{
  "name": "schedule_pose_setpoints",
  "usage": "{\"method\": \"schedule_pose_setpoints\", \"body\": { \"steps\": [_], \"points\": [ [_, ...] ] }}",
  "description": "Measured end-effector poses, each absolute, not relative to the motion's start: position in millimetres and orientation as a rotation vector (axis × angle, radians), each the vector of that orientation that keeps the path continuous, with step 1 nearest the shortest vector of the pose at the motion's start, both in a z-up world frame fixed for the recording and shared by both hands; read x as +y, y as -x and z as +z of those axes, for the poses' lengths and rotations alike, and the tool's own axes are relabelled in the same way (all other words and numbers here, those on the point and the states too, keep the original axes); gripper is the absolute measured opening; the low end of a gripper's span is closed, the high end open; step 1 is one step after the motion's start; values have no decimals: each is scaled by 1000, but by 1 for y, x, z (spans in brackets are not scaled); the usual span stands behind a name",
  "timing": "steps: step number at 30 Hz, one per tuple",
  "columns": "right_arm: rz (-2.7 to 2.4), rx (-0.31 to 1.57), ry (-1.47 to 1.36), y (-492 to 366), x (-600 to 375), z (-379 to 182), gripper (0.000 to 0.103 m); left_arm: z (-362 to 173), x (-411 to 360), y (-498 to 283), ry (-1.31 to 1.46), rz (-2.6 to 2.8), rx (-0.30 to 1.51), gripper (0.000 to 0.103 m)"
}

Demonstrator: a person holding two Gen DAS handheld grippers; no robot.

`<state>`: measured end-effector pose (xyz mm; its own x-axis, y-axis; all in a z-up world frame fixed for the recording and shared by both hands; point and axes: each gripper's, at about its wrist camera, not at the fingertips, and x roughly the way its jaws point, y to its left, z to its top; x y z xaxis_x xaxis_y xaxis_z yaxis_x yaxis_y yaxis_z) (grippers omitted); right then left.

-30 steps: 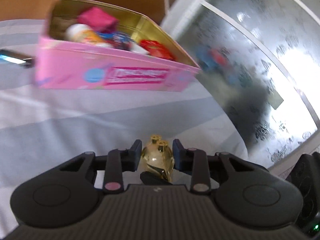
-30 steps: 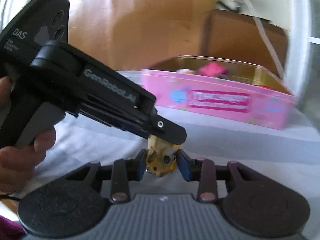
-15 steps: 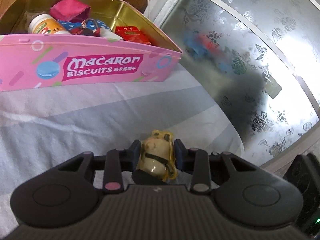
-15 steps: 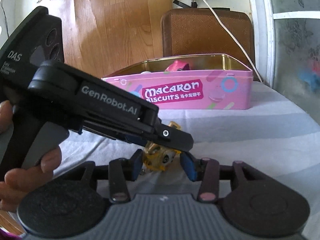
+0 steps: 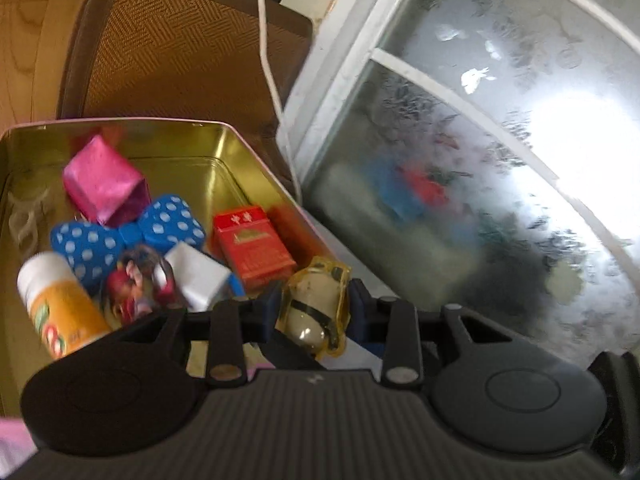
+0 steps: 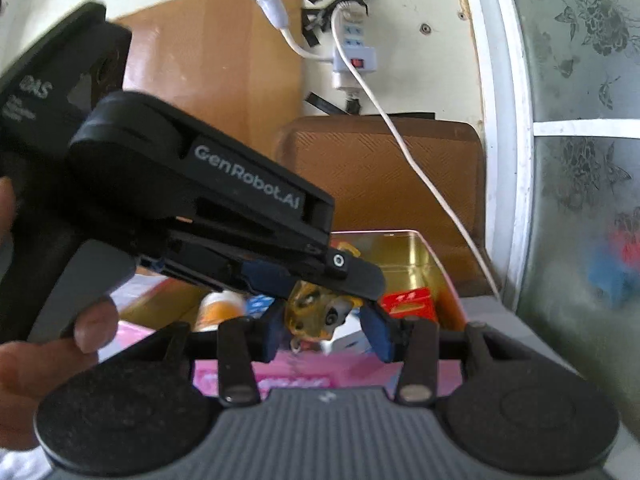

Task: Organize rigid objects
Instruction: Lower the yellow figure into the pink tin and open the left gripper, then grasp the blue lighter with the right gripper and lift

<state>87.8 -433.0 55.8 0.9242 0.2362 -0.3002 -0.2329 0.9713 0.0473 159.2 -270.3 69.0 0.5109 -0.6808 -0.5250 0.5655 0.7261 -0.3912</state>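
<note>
Left gripper (image 5: 314, 312): you are showing black ribbed housing across lower frame, two round discs at lower corners, dark blue finger pads (image 5: 357, 304), silver rivets on black links.

Right gripper (image 6: 326, 330): same black build, blue pads. Upper left of frame: white "GenRobot.AI" lettering, silver screw. Left hand (image 6: 48, 344): bare skin showing.

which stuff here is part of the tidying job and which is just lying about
Part of the job:
- yellow toy, held by the left gripper
- pink tin
- already in the tin: red box, pink cube, blue spotted bow, orange bottle

Just lying about:
- power strip
- white cable
- brown chair back
- frosted window
</note>
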Motion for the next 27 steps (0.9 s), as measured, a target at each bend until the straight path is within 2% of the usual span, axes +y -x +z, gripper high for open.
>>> {"method": "schedule_pose_setpoints", "body": {
  "steps": [4, 5, 7, 11, 19, 22, 27],
  "points": [
    [219, 353, 2, -112, -432, 44, 42, 61, -279, -172, 141, -701, 718, 40],
    [214, 364, 8, -118, -432, 41, 42, 59, -279, -174, 141, -686, 722, 42],
    [188, 382, 19, -125, -429, 35, 44, 57, -276, -176, 137, -648, 724, 52],
    [160, 370, -19, -123, -435, 34, 45, 61, -259, -169, 120, -615, 700, 54],
    [234, 267, -163, -55, -441, 43, 46, 69, -132, -103, 237, -569, 592, 55],
    [365, 301, -220, -41, -430, 42, 46, 57, -68, -92, 277, -391, 608, 55],
    [601, 358, -37, -36, -353, 57, 43, 20, 6, -84, 312, -121, 708, 55]
  ]
}}
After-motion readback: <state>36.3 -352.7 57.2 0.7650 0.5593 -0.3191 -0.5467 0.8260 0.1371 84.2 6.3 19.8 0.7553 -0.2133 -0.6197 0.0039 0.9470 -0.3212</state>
